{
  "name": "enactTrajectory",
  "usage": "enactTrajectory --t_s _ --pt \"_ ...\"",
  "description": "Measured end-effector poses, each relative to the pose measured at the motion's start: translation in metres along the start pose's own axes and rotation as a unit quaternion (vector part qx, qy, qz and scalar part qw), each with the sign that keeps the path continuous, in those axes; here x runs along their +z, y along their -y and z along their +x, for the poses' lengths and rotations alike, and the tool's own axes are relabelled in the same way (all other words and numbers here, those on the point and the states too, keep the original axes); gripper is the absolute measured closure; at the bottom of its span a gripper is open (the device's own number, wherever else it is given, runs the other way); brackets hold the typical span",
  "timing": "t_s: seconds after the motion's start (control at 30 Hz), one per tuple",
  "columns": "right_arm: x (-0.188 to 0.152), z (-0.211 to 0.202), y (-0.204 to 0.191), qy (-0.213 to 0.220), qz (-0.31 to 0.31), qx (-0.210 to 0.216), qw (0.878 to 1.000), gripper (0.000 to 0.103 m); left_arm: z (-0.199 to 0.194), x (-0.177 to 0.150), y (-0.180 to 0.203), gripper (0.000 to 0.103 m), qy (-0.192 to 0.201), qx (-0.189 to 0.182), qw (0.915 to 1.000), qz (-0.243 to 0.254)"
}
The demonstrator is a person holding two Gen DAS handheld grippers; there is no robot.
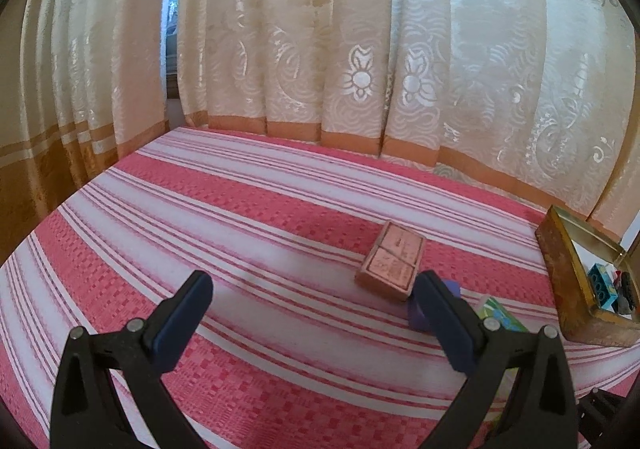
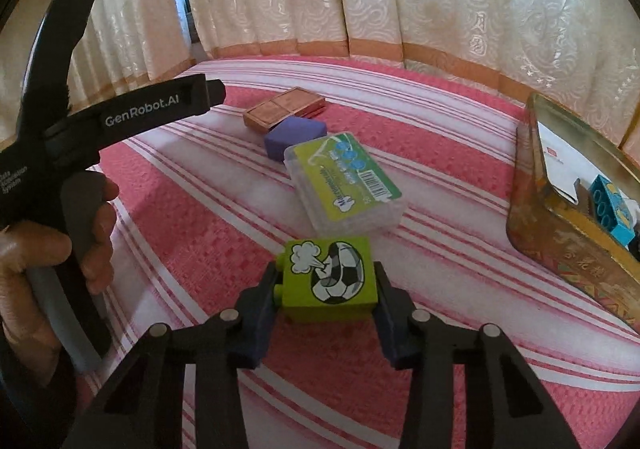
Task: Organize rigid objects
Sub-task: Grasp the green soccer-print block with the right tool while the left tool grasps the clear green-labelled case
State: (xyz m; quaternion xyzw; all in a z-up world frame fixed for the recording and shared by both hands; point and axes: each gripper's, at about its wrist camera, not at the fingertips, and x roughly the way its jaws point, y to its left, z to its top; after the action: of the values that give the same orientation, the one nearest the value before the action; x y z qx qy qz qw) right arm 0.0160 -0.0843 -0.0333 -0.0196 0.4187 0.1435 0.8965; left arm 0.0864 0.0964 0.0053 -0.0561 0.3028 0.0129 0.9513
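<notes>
On a bed spread with a red-and-white striped cover [image 2: 200, 249], backed by cream curtains [image 1: 360, 49], loose items lie scattered beside an open gold tin [image 2: 560, 249] at the right edge of both views.

Right gripper [image 2: 326, 289], low centre of its own view: jaws drawn in around a green toy brick [image 2: 328, 277] printed with a football. Both pads appear to press its sides; brick looks pinched, sitting at or just above the cloth. Cannot say whether it has left the cover yet.

Left gripper [image 1: 316, 301], bottom of its view: jaws spread wide, nothing between them, hanging over bare stripes. Seen from the right camera, its black body sits upper left, with the person's hand [image 2: 52, 249] round the handle.

Other pieces waiting, centre of the right view: a clear plastic case with a green label [image 2: 348, 185] just beyond the brick; a purple block [image 2: 296, 137] touching or nearly touching the case's far corner; a copper-coloured flat box [image 2: 284, 109] just behind that.

Tin already holds a blue studded brick [image 2: 608, 205], and some dark bits I can't make out.

Judgement: step in hand is the pick-up of the green brick, grip seemingly made. Next move calls for a lift clear of the cloth, a carry rightward over the tin's near wall, and a release into free space beside the blue brick. Three pieces still out, so the job reads as partway through at most.
</notes>
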Motion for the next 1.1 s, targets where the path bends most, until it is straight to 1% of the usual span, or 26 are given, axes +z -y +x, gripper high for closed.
enactTrajectory --t_s 0.1,0.2,0.27,0.33,0.4,0.5,0.57,0.63,0.7,0.73,0.77,0.87,0.93,1.0,1.03,1.1 --pt "0.0 -0.001 0.005 0.006 0.0 0.013 1.0 0.058 -0.002 -0.001 0.004 0.0 0.004 -0.008 0.9999 0.009" --pt "-0.002 -0.016 0.026 0.047 0.024 0.016 0.998 0.058 -0.007 -0.003 0.013 0.0 0.013 -0.035 0.9989 0.028" --pt "-0.003 -0.028 0.042 0.082 0.047 0.008 0.996 0.058 -0.011 -0.005 0.023 0.0 0.018 -0.063 0.9966 0.049" --pt "-0.004 -0.038 0.058 0.111 0.067 -0.016 0.991 0.058 -0.014 -0.009 0.036 0.0 0.017 -0.09 0.9928 0.076" --pt "-0.003 -0.048 0.067 0.141 0.07 -0.054 0.986 0.058 -0.016 -0.011 0.045 0.001 0.015 -0.104 0.9906 0.088" --pt "-0.001 -0.059 0.071 0.177 0.057 -0.097 0.978 0.058 -0.016 -0.015 0.058 0.001 -0.002 -0.115 0.9904 0.078" --pt "0.001 -0.064 0.073 0.194 0.054 -0.114 0.973 0.058 -0.016 -0.017 0.071 0.001 -0.013 -0.121 0.9896 0.077" --pt "0.002 -0.068 0.078 0.202 0.057 -0.118 0.971 0.058 -0.016 -0.019 0.087 0.001 -0.016 -0.106 0.9912 0.077" --pt "0.003 -0.069 0.085 0.203 0.066 -0.118 0.97 0.058 -0.01 -0.02 0.105 0.002 -0.032 -0.09 0.9928 0.072" --pt "0.003 -0.07 0.089 0.204 0.071 -0.117 0.969 0.058 -0.006 -0.02 0.111 0.005 -0.041 -0.081 0.9935 0.069" --pt "0.003 -0.071 0.091 0.205 0.074 -0.117 0.969 0.058 -0.001 -0.021 0.119 0.008 -0.055 -0.061 0.9948 0.061" --pt "0.003 -0.073 0.098 0.207 0.082 -0.12 0.967 0.058 0.012 -0.022 0.126 0.01 -0.077 -0.031 0.9961 0.03" --pt "0.003 -0.073 0.102 0.204 0.088 -0.117 0.968 0.058 0.021 -0.021 0.126 0.01 -0.093 -0.003 0.9956 0.002" --pt "0.003 -0.072 0.105 0.196 0.095 -0.112 0.969 0.058 0.031 -0.024 0.126 0.01 -0.119 0.004 0.9929 -0.007" --pt "0.003 -0.07 0.105 0.193 0.097 -0.109 0.97 0.058 0.035 -0.026 0.126 0.01 -0.131 0.001 0.9914 -0.011" --pt "0.002 -0.069 0.105 0.19 0.099 -0.106 0.971 0.058 0.034 -0.029 0.125 0.01 -0.131 -0.002 0.9913 -0.014"
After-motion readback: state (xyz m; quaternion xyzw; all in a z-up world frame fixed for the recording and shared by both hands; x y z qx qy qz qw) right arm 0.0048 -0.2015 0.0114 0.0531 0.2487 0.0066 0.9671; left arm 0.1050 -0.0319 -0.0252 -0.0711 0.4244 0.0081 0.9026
